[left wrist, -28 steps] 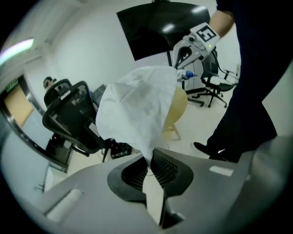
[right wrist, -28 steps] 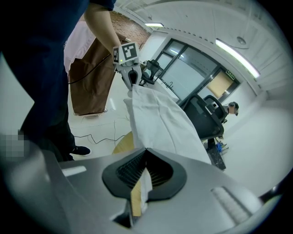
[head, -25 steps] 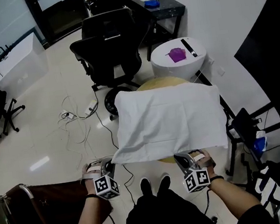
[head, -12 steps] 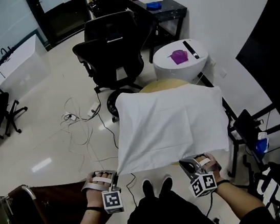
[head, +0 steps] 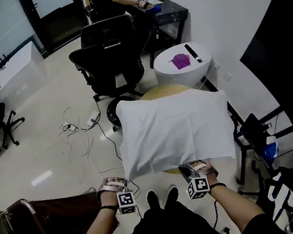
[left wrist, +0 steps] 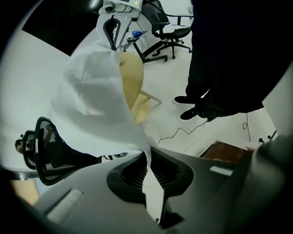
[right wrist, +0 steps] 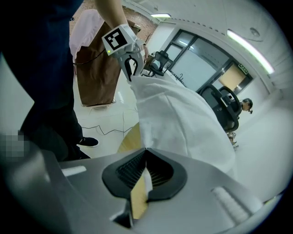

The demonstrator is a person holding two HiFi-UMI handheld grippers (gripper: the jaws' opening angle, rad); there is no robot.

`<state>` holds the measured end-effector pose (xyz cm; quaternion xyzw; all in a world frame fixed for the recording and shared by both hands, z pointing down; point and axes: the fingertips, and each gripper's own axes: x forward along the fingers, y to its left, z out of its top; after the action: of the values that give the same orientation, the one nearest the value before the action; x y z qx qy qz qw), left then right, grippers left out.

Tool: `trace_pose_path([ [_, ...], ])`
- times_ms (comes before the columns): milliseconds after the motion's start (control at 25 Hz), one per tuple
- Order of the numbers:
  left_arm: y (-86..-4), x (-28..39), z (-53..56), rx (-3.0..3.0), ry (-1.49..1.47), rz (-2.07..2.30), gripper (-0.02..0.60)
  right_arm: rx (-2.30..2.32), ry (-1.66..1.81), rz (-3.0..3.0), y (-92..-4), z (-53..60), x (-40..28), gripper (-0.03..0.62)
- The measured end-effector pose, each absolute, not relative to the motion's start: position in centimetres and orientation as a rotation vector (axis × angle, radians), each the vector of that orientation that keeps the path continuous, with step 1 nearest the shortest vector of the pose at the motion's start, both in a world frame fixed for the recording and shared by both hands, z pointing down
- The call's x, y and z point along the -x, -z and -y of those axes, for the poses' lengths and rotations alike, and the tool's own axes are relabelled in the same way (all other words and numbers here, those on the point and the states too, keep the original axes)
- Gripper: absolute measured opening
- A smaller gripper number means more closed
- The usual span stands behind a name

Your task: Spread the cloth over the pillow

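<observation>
At the near-left edge of the round tan surface [head: 161, 90], the left hand-held gripper [head: 126, 183] is clamped on one corner of the white cloth [head: 175, 126]. The cloth drapes across that surface, swelling as if the unseen pillow lies beneath. At the near-right edge, the right hand-held gripper [head: 186, 167] pinches the other corner. Spreading looks nearly done; the next move probably calls for lowering both corners evenly, then letting go.
</observation>
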<state>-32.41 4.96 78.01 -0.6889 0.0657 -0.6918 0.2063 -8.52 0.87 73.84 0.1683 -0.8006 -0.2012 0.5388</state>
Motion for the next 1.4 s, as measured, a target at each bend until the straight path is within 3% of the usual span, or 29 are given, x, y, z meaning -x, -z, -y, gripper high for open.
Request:
trace_pose_path([
  [320,-78.1,32.3,-4.0,2.026,1.932,-0.225,0.046,-0.437,0.423,1.936,-73.4,0.1,9.0,0.023],
  [440,-76.9,32.7,-3.9,2.119,1.897,-0.311,0.065,-0.492,0.368,2.000,-71.4,-0.3,9.5,0.078],
  [520,-76.0,33.7,-4.1,2.193,1.900,-0.368,0.092,-0.563,0.291,2.056,-69.8,-0.3,9.5,0.115],
  [680,-74.2,35.1,-4.3,2.359,1.865,-0.508,0.184,-0.697,0.145,2.163,-66.4,-0.2,9.0,0.117],
  [880,-70.0,36.0,-4.3,2.556,1.769,-0.701,0.209,-0.822,0.087,2.257,-60.9,0.3,8.6,0.115],
  [1280,-55.2,24.9,-0.4,2.801,1.118,-0.894,0.212,-1.093,-0.023,2.488,-51.4,0.7,5.3,0.104],
  [1400,-52.4,21.0,0.2,2.824,1.003,-0.902,0.212,-1.130,-0.083,2.578,-48.8,0.5,4.0,0.072],
])
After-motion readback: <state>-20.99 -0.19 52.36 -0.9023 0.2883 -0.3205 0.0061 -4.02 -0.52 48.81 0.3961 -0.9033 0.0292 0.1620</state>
